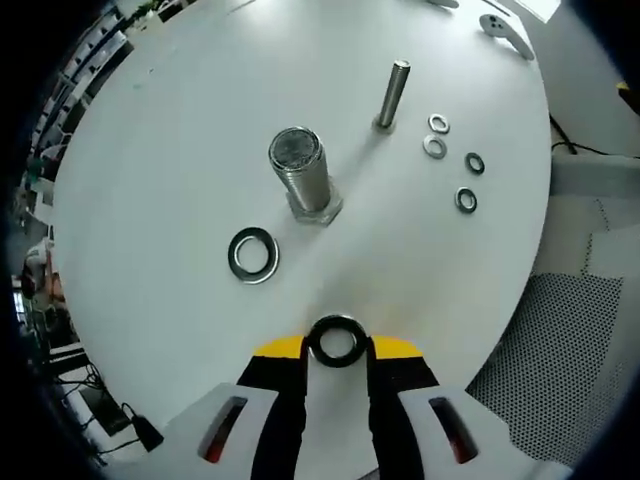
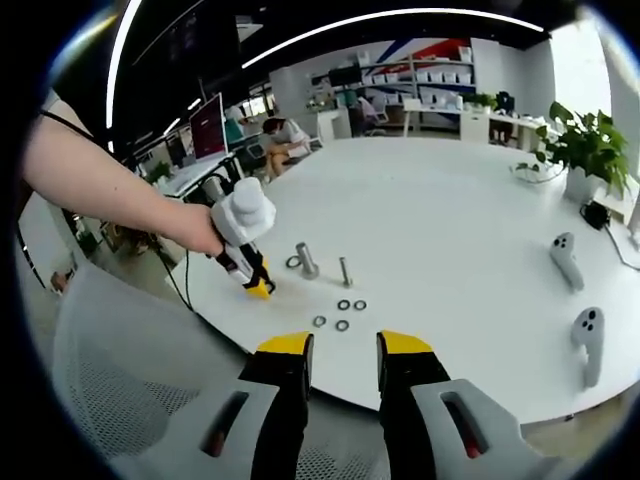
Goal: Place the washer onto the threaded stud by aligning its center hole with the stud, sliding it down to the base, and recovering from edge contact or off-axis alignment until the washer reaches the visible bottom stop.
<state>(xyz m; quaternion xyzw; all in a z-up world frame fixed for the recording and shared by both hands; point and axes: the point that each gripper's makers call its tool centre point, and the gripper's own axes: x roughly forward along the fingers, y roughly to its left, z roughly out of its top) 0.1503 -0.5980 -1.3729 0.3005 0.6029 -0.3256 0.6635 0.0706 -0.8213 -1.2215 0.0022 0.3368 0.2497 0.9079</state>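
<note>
White table (image 1: 180, 150), two studs (image 1: 303, 172), six washers (image 1: 253, 254), left gripper (image 1: 337, 345) clamping one

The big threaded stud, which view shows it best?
The left gripper view: the big threaded stud stands close and sharp, hex base visible. In the right gripper view the same stud is small and distant beside the left gripper.
</note>
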